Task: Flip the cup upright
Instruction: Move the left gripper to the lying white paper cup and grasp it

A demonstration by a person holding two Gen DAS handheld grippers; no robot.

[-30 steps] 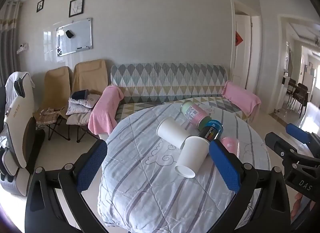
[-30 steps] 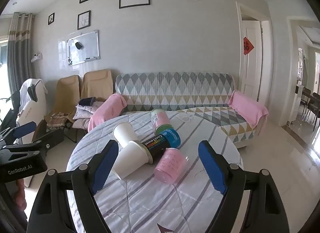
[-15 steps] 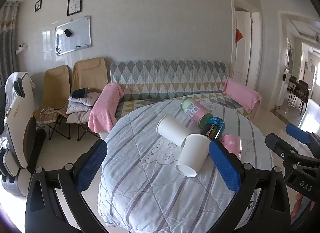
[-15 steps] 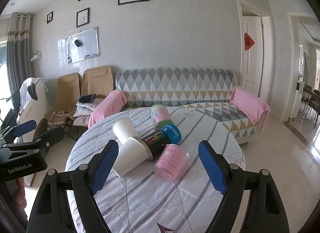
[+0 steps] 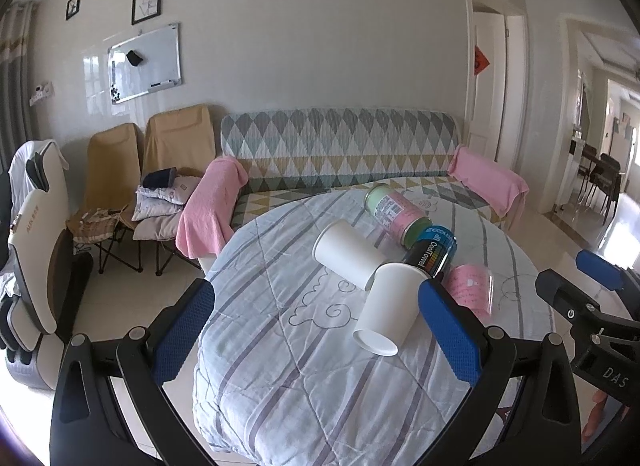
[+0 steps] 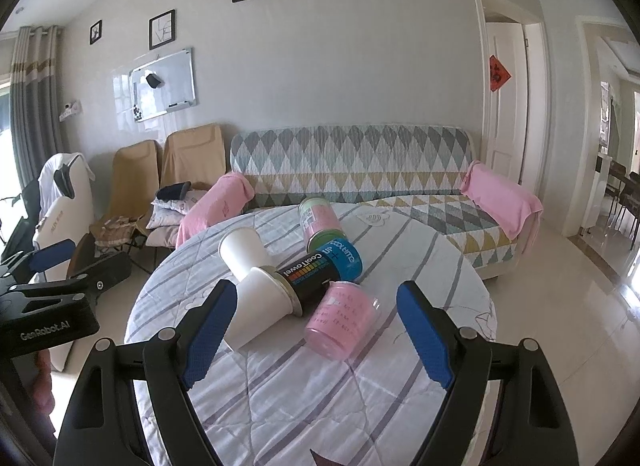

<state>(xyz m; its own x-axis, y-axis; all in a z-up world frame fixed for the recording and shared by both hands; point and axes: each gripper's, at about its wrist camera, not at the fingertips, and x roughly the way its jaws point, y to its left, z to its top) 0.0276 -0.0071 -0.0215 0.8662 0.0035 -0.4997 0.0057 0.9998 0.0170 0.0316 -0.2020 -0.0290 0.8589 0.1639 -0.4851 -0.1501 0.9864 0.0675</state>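
Several cups and cans lie on their sides in a cluster on the round table's striped cloth (image 5: pixel 280 346). Two white paper cups (image 5: pixel 386 308) (image 5: pixel 346 254), a black-and-blue can (image 5: pixel 430 256), a pink-and-green can (image 5: pixel 394 211) and a pink translucent cup (image 5: pixel 470 290) touch one another. In the right wrist view the pink cup (image 6: pixel 342 320) lies nearest, beside the near white cup (image 6: pixel 260 308). My left gripper (image 5: pixel 316 330) is open and empty, short of the cluster. My right gripper (image 6: pixel 318 332) is open and empty, just short of the pink cup.
A patterned sofa (image 5: pixel 340 153) with pink towels stands behind the table. Folding chairs (image 5: pixel 120 169) stand at the left. The table's edge (image 5: pixel 204 346) drops off at the left. The right gripper shows at the right of the left view (image 5: pixel 592 306).
Both grippers have drifted slightly closer to the cluster. The cups and cans have not moved. Both grippers stay open.
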